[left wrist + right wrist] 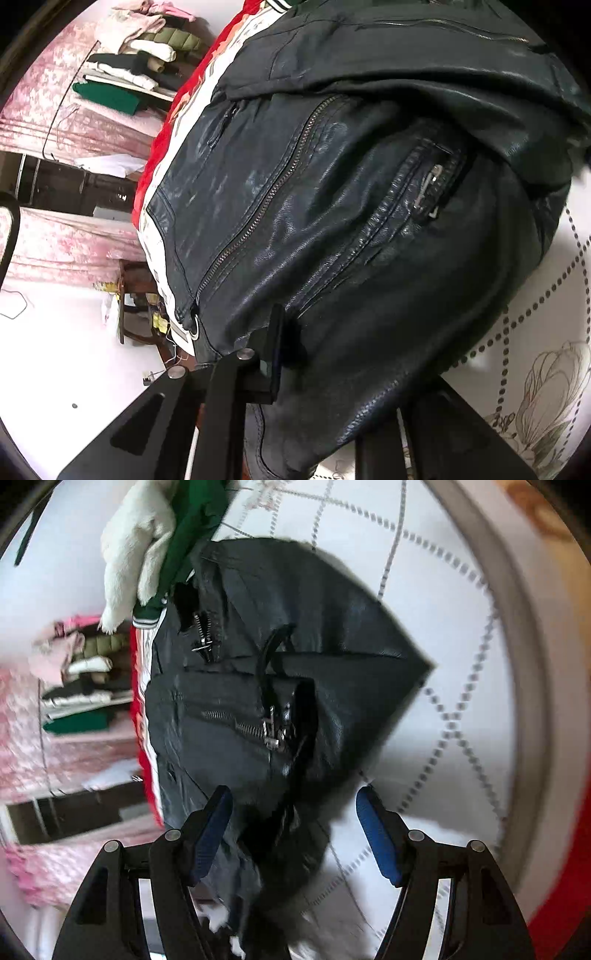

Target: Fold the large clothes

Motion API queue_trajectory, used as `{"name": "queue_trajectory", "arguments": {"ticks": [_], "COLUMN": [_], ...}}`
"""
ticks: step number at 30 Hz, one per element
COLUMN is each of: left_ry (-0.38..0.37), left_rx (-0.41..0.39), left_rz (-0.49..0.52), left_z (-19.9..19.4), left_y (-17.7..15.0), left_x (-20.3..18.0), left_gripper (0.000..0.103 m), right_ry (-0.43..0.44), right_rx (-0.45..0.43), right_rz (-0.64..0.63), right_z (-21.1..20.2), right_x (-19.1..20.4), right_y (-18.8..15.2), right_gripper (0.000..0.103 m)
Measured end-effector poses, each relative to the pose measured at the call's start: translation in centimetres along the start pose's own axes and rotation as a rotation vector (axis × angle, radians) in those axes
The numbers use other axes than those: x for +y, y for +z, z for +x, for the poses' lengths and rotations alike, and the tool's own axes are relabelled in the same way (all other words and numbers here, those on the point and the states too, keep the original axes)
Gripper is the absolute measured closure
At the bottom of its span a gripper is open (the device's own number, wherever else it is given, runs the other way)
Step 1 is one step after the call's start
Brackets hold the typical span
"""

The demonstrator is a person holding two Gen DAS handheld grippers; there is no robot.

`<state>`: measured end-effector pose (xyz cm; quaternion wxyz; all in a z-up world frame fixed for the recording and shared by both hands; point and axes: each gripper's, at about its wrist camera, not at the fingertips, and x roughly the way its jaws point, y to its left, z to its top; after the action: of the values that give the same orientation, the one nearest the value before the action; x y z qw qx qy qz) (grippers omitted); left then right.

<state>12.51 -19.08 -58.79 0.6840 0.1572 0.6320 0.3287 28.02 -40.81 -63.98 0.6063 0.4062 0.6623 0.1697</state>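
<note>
Left claw seemingly pinching glossy creased black leather jacket; right claw spread, blue ribbed pads

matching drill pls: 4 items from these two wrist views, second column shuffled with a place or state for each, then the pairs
Items:
1. left gripper
2. right gripper
3. black leather jacket
4. pile of folded clothes

Place or state:
A. stacked in the background, beyond the jacket
B. fingers spread apart, nothing gripped between them
C. spread over the white patterned cover, pocket zips showing
D. closed on the jacket's leather near its edge

Pairs: 1-D, 2-B, 3-C, 4-A
</note>
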Motion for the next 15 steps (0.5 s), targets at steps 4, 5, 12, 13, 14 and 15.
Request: {"name": "queue_trajectory", "arguments": {"ticks": [4, 5, 12, 13, 14, 15], "left_ry": [-0.019, -0.028, -0.052, -0.051, -0.053, -0.058], "left_rx": [0.014, 0.017, 0.012, 0.005, 0.003, 0.002], "left_rz": [-0.016, -0.020, -0.007, -0.002, 0.005, 0.007], "left_z": [0.3, 0.4, 0.5, 0.4, 0.3, 0.1], "left_y": [0.4, 0.5, 0.4, 0.4, 0.4, 0.4], "left_x": [0.2, 0.5, 1.1, 1.2, 1.3, 1.4], "left_gripper": [0.091, 0.091, 0.093, 0.094, 0.094, 0.094], "right_ry": [0.099, 0.115, 0.103, 0.092, 0.066, 0.011], "right_rx": [-0.004, -0.006, -0.041, -0.046, -0.057, -0.073], "right_rz": [0.047, 0.053, 0.075, 0.064, 0.051, 0.010], "right_z": [3.8, 5.6, 12.8, 12.8, 13.4, 13.2], "right_x": [-0.1, 0.1, 3.2, 3.3, 3.4, 4.7], "right_y": [-0.1, 0.3, 0.7, 0.6, 0.6, 0.3], "right_gripper": [0.031, 0.027, 0.072, 0.077, 0.079, 0.083]}}
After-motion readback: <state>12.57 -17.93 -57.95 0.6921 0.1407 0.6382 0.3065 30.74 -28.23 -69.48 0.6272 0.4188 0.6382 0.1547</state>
